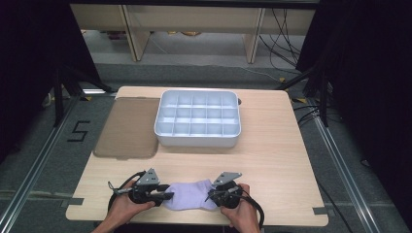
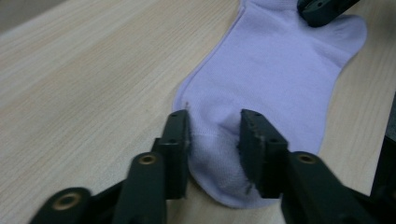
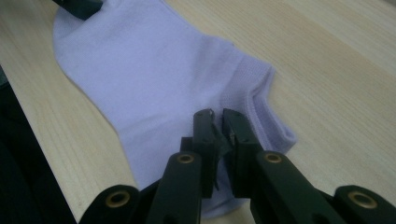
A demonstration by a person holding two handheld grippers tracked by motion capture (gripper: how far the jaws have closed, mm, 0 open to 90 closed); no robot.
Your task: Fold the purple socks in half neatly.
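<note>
I see soft, even light from above on the wooden table, and the black curtains at both sides stay very dark. The white tray looks bright with no harsh glare. Up close, the sock looks a bit fuzzy, with small soft shadows.

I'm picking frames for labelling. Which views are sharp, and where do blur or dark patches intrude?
High view: evenly lit, sock small, black surroundings. Left gripper view: sock fairly sharp, near jaws soft. Right gripper view: sock soft, dark blur at lower left.
</note>
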